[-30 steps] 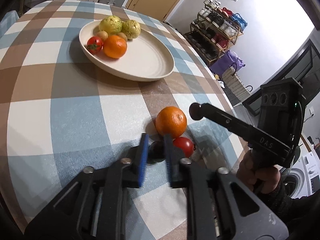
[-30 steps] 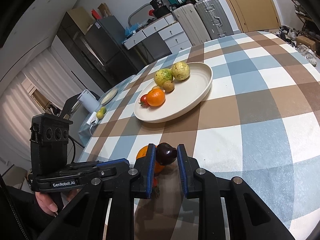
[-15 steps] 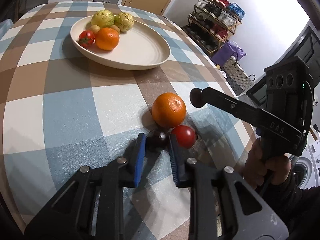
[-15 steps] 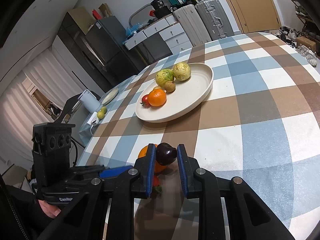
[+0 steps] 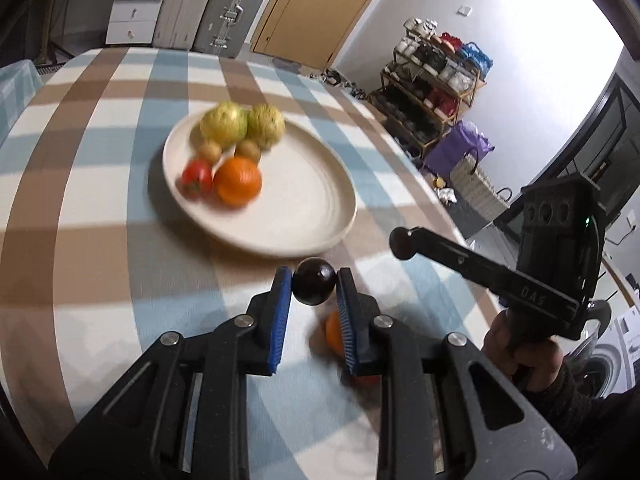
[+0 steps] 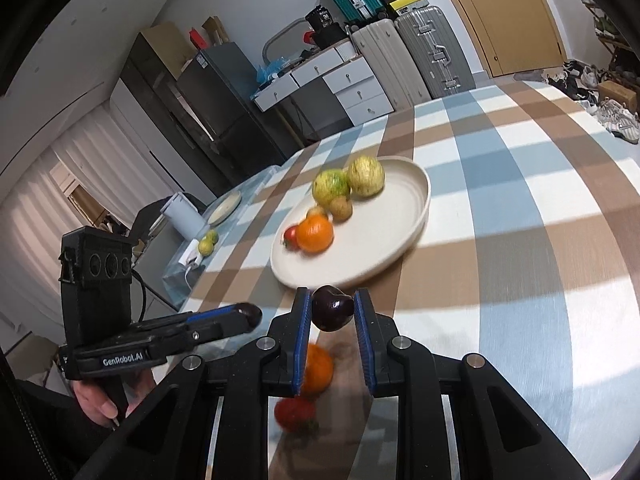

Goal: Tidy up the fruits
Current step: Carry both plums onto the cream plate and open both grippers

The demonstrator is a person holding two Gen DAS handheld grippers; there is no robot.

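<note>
Left claw clamped on a dark plum, clear of the checked worktop. Right claw clamped on a second dark plum, also off the surface. Below them on the cloth: loose orange, loose tomato. Beyond: cream plate with orange, tomato, two small brown fruits, two yellow-green fruits. Plate contents blurred.

I see two dark plums clamped off the cloth; at twelve o'clock the cream plate holds six fruits.
</note>
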